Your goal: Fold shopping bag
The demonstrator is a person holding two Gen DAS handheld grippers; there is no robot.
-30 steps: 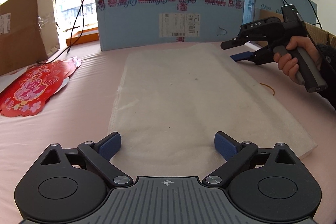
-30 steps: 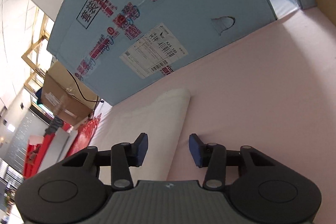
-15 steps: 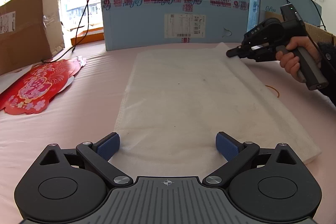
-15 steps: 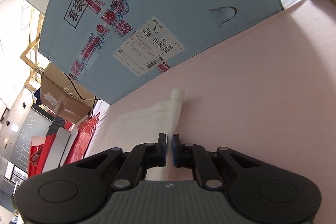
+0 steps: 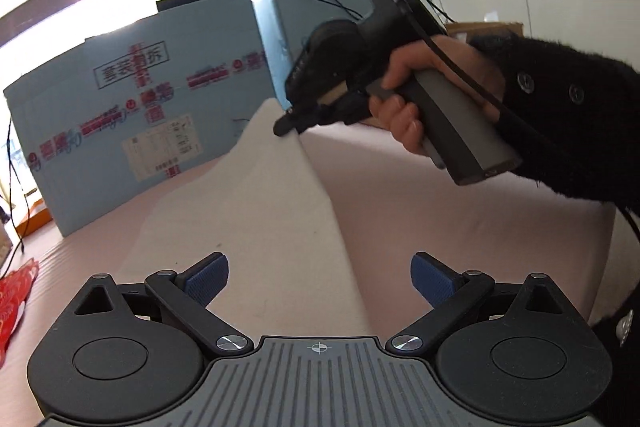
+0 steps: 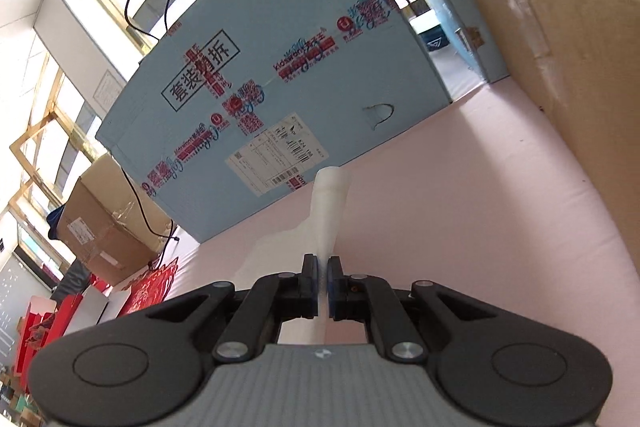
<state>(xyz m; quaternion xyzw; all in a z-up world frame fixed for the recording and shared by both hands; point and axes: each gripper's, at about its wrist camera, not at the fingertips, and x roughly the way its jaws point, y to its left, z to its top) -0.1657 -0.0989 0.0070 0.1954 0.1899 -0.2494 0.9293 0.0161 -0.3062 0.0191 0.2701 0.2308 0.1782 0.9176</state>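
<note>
**Operator:** Biggest thing first: I see the pink table [image 5: 460, 219] filling both views, and along its far edge stands the long blue carton [image 6: 280, 75] with red tape and a white shipping label. To its left sits a brown cardboard box [image 6: 108, 223], and a second brown box [image 6: 568, 59] rises at the right edge in the right wrist view.

**Observer:** And the bag?

**Operator:** The white shopping bag [image 5: 256, 211] lies on the middle of the table, running from my left gripper toward the blue carton. Its far right corner is pulled up off the surface into a peak, so the right side slopes like a tent (the left side is flat on the table).

**Observer:** What holds the peak?

**Operator:** My right gripper [image 6: 323, 277]. Its jaws are pinched together on a fold of the bag, and the white fabric sticks up past the blue pads [image 6: 310, 279]. From the left wrist view I see the person's hand [image 5: 424, 95] in a black fuzzy sleeve [image 5: 572, 115] wrapped round that gripper's handle.

**Observer:** Your left one?

**Operator:** My left gripper [image 5: 320, 277] hangs over the near end of the bag, jaws spread wide, nothing between them. A red paper cutout [image 5: 16, 291] shows at the table's left edge.
</note>
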